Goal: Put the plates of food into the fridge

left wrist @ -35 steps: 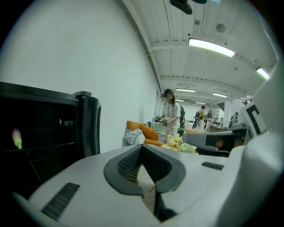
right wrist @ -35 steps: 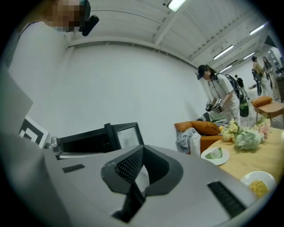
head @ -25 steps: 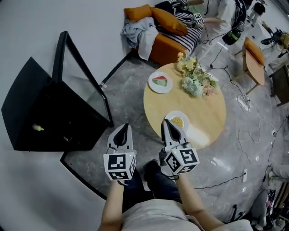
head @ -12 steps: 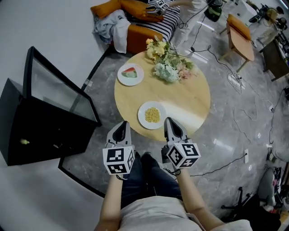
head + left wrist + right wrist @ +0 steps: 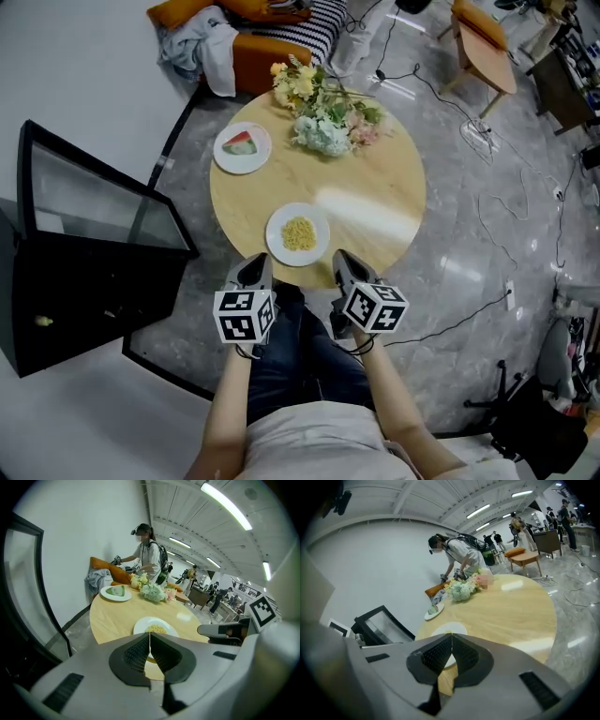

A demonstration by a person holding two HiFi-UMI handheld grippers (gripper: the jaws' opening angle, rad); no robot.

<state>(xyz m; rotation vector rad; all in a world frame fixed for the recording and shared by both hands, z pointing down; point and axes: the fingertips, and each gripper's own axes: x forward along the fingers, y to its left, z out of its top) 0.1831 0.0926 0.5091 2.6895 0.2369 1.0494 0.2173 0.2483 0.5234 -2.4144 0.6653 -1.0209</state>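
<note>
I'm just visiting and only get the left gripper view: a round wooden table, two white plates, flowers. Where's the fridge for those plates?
Observer: At the person's left. The head view shows a black fridge with its glass door swung open.
Operator: Are the other tongs holding anything?
Observer: No. The right gripper view shows the right tongs shut on nothing.
Operator: Anything in the fridge already?
Observer: One small pale-yellow item in the dark interior, too small to identify.
</note>
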